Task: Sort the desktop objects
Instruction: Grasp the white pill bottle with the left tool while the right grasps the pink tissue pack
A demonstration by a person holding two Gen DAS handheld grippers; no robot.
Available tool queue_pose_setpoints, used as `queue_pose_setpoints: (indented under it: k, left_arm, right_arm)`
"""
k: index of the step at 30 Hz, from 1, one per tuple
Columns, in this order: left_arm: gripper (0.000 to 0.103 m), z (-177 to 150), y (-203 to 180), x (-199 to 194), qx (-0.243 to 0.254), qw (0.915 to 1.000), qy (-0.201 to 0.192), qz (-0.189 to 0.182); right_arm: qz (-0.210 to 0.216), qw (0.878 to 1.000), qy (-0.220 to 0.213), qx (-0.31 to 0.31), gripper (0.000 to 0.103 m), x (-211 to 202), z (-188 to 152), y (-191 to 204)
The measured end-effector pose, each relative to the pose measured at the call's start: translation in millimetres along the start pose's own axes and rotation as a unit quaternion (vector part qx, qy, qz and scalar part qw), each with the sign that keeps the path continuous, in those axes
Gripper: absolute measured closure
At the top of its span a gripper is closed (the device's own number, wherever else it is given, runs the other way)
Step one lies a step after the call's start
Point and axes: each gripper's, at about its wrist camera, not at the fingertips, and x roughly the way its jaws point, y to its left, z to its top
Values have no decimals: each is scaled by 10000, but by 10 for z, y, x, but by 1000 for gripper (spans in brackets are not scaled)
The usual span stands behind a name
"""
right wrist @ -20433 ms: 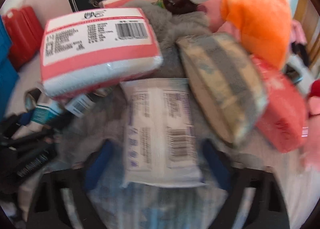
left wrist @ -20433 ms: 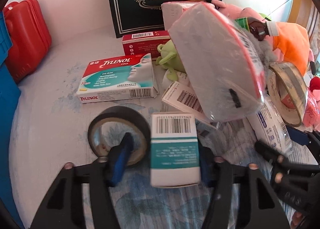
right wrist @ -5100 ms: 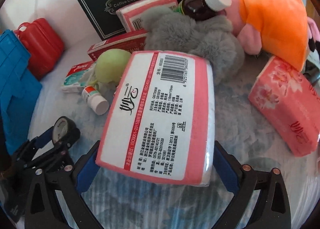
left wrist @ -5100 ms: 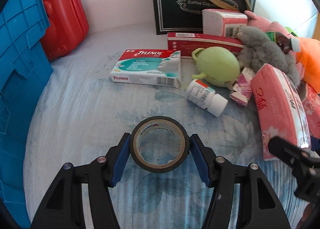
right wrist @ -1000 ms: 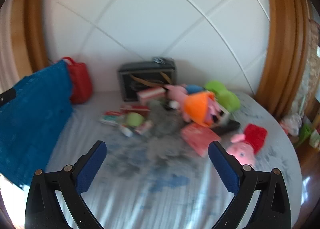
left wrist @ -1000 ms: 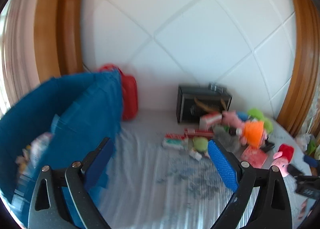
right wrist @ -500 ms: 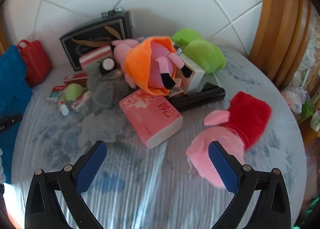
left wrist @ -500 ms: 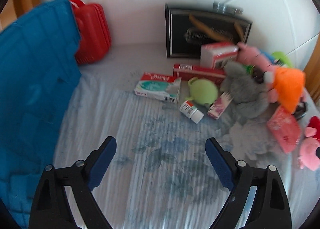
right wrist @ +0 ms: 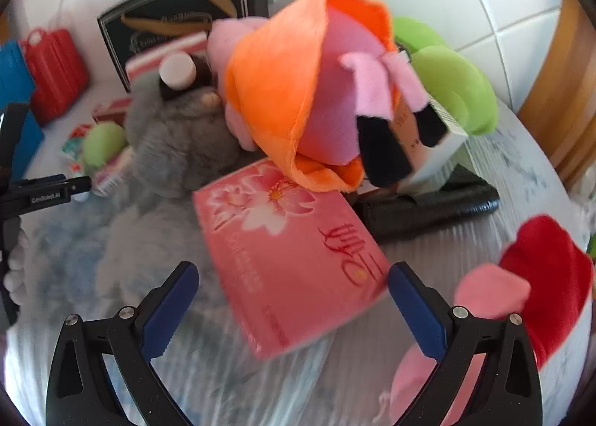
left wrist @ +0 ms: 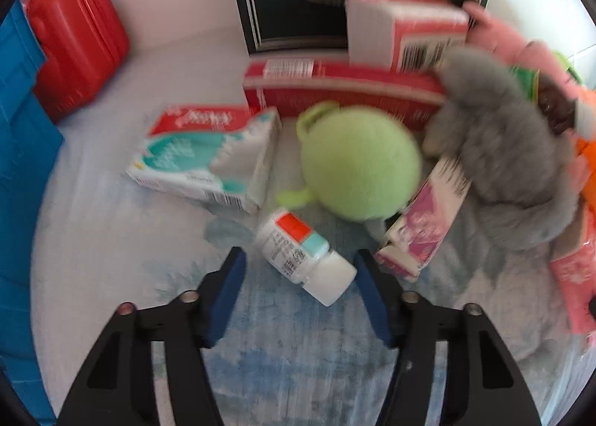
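A white pill bottle [left wrist: 298, 254] with a red and teal label lies on the flowered cloth, cap toward me. My left gripper [left wrist: 300, 256] straddles it, jaws closing; gaps still show between the blue pads [left wrist: 227, 292] and the bottle. In the right wrist view a pink tissue pack [right wrist: 290, 258] with a flower print lies tilted between the fingers of my right gripper [right wrist: 292, 269]. That gripper stands wide open, its pads beside the pack's edges without pressing. The left gripper's black finger [right wrist: 48, 195] shows at the far left of that view.
Round the bottle lie a Tylenol box [left wrist: 205, 161], a green plush ball [left wrist: 357, 165], a pink carton [left wrist: 424, 228], a grey plush [left wrist: 503, 165] and a long red box [left wrist: 335, 91]. A blue crate [left wrist: 18, 128] and red case [left wrist: 74, 42] stand left. An orange-dressed pig plush [right wrist: 309, 91] leans over the tissue pack.
Both grippers have dropped from high above down onto the pile. The left jaws have narrowed around the pill bottle. The right gripper now hangs over the pink tissue pack.
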Motion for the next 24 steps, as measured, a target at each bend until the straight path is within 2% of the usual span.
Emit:
queue_pose_setpoints:
  k: [5,9,10,11,12,13,14,17,18,19,21,24]
  left_arm:
    - [68,-93,187,-20,47,9999,-59,-119]
    - [68,-245,347,-74,171,9997,-105,-131]
    - [68,-266,387,-89,158,9997,-106,-163]
    - [68,-286,423,-95,135,9997,-106,-191]
    - [68,-304,471,-98,97,9996,-93,-232]
    - [68,-313,494,-99,81,9996,-75,-255]
    - [68,-313,497,-99,94,9997,-63,-219]
    - [68,-231,458,-175,240,9995,-165,-155]
    - [67,-191,444,-198,286,9994,-178,-107]
    - [66,-151,432,-226,321,9993,-199,-65]
    - [61,-84,438,-193,318,9992,-229,77]
    - [60,-32,495,-52,154,9998,-61,134]
  right_arm:
    - [90,9999,-65,43,0,90,-30,-37]
    - [164,9996,29,248,0,32,-63,4]
    - [399,9987,43,318,0,-43,-141,104]
    - [399,9987,43,318,0,-43,-141,104]
    - [668,9973,36,301,0,-116,-224,233]
    - [668,9973,36,301,0,-116,-224,233]
    - [858,9957,59,338,0,-115,-288,295]
    - [890,9945,136,532,0,-61,-331,283]
    - [840,9940,187,670,0,-31,-350,246]
    - [970,9902,234,975,0,7,-375,167]
    - [1025,9886,246,1078,0,11,-378,151]
    - [959,9895,216,1062,0,28,-336,264]
